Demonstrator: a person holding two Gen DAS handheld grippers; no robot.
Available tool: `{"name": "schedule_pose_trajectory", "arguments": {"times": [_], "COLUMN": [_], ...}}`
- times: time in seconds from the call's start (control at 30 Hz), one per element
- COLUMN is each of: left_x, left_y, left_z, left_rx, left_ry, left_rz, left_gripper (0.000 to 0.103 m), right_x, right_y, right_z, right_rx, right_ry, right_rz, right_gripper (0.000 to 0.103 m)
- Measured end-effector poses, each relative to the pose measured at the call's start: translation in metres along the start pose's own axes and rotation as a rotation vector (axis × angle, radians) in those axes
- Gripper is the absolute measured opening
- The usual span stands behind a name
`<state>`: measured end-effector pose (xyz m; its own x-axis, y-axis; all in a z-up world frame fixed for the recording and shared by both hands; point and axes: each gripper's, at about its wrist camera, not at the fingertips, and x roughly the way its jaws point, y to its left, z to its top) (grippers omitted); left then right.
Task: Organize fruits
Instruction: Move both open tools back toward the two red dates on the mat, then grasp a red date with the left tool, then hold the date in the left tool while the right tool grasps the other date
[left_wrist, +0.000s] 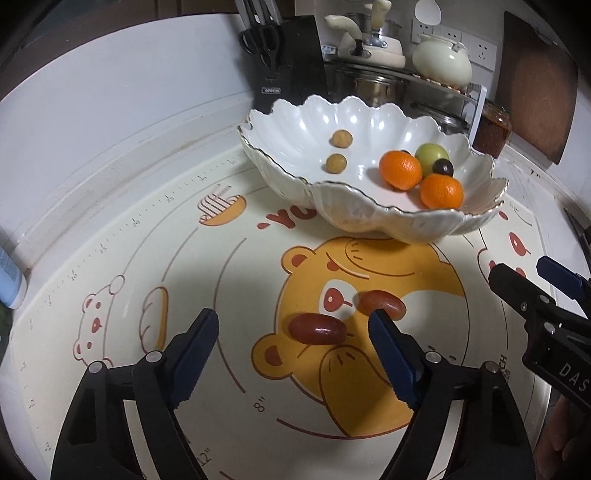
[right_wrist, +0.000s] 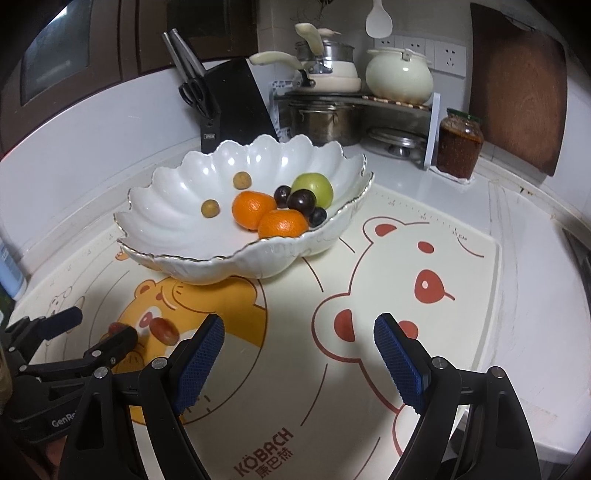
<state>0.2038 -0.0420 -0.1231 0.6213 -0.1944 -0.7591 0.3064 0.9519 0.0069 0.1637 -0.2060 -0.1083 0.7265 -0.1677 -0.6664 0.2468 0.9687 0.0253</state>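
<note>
- The left gripper (left_wrist: 293, 325) hangs low over the printed mat (left_wrist: 221, 424), its jaws standing apart with nothing pressed between the pads.
- One red date (left_wrist: 317, 329) lies on the mat in the gap between those fingers, closer to the right-hand one and touching neither pad.
- A second red date (left_wrist: 380, 303) lies just past the tip of that right-hand finger, close beside the first.
- The right gripper (right_wrist: 299, 330) is off to the left gripper's right, jaws also apart and empty, only bare mat between them.
- Beyond both grippers stands the scalloped white bowl (left_wrist: 369, 218), resting on the mat.
- Inside it: two oranges (left_wrist: 400, 170), a green fruit (left_wrist: 432, 157), some dark round fruits (right_wrist: 301, 202) and two small tan ones (left_wrist: 336, 163), these set apart on the side away from the oranges.
- Behind the bowl, against the wall, are a black knife block (left_wrist: 284, 74), pots and a jar (right_wrist: 460, 146).
</note>
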Motion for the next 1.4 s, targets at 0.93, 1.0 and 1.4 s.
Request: {"name": "schedule_pose_trajectory", "arguments": {"times": [0.93,1.0,1.4], "left_x": [-0.007,-0.01,-0.018], "left_y": [0.013,0.019,0.074], "left_z": [0.0,-0.002,-0.017], "left_rx": [-0.009,-0.016,-0.091], "left_ry": [-0.008,-0.009,0.002], "left_rz": [-0.003,0.006,0.092], "left_gripper": [0.033,0.033,0.033], "right_x": [0.005,0.006,0.02], "right_y": [0.014,0.021,0.082], "right_z": [0.0,0.001,-0.004], "right_rx": [-0.005,-0.018,-0.133], "right_ry": [0.019,0.021,0.057], "right_rz": [0.069,0.085,0.131], "right_gripper": [0.084,0.084,0.083]}}
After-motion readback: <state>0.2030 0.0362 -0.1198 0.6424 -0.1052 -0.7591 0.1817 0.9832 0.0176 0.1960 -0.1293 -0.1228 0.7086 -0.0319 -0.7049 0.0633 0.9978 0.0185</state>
